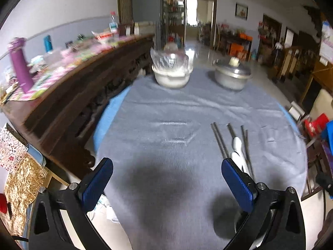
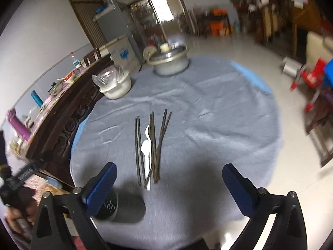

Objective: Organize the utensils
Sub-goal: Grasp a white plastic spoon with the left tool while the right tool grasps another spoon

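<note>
Utensils [image 2: 149,145] on grey tablecloth [image 2: 218,114]

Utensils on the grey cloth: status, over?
Left gripper and right gripper open, empty. Chopsticks and white spoons loose on cloth, ungrasped. Dark holder nearby. Nothing blocking.

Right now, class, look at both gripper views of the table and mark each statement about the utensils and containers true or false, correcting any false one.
1. Both grippers are open and empty. True: the left gripper and right gripper hold nothing.
2. The chopsticks stand in the dark utensil holder. False: they lie flat on the grey tablecloth.
3. A white spoon lies among the chopsticks. True.
4. The metal pot has no lid. False: its lid is on.
5. The white bowl is covered with clear plastic. True.
</note>
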Demonstrator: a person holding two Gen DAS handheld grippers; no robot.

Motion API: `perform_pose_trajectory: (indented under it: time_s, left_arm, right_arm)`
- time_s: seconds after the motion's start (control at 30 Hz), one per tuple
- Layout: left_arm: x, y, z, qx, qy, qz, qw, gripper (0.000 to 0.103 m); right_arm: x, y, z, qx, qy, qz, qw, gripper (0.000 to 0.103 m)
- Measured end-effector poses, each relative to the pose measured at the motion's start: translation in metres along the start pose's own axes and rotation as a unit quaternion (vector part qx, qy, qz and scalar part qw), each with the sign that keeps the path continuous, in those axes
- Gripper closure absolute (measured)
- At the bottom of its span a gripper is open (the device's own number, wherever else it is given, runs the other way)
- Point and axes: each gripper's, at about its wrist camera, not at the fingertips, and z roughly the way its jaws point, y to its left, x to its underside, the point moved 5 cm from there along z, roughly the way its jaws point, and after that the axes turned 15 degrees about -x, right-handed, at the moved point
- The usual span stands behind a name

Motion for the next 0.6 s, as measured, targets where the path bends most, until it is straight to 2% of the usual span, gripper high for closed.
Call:
perform_pose_trajectory:
  time_s: [0.17,0.23,0.27,0.43,0.53,0.6]
  left_arm:
    - [-0.025,-0.041,0.065,0.006,0.046,0.021,0.9987,0.000]
    - [-0.031,-0.050,0.086,0.013,0.063,0.022,0.9977,0.001]
    - [-0.033,-0.058,0.101,0.018,0.079,0.023,0.9965,0.002]
    - [-0.032,-0.084,0.141,0.051,0.132,0.028,0.9896,0.036]
    - [-0.029,-0.088,0.149,0.056,0.136,0.030,0.9886,0.038]
    - [-0.024,-0.090,0.150,0.067,0.138,0.038,0.9875,0.043]
  right_arm:
    - [-0.047,-0.030,0.073,-0.034,0.043,0.034,0.998,0.020]
    - [-0.060,-0.035,0.098,-0.042,0.058,0.041,0.997,0.032]
    - [-0.066,-0.037,0.111,-0.052,0.066,0.047,0.995,0.033]
    - [-0.075,-0.037,0.168,-0.106,0.120,0.062,0.985,0.051]
    - [-0.069,-0.026,0.197,-0.120,0.149,0.050,0.980,0.052]
    - [-0.065,-0.019,0.212,-0.126,0.162,0.047,0.978,0.054]
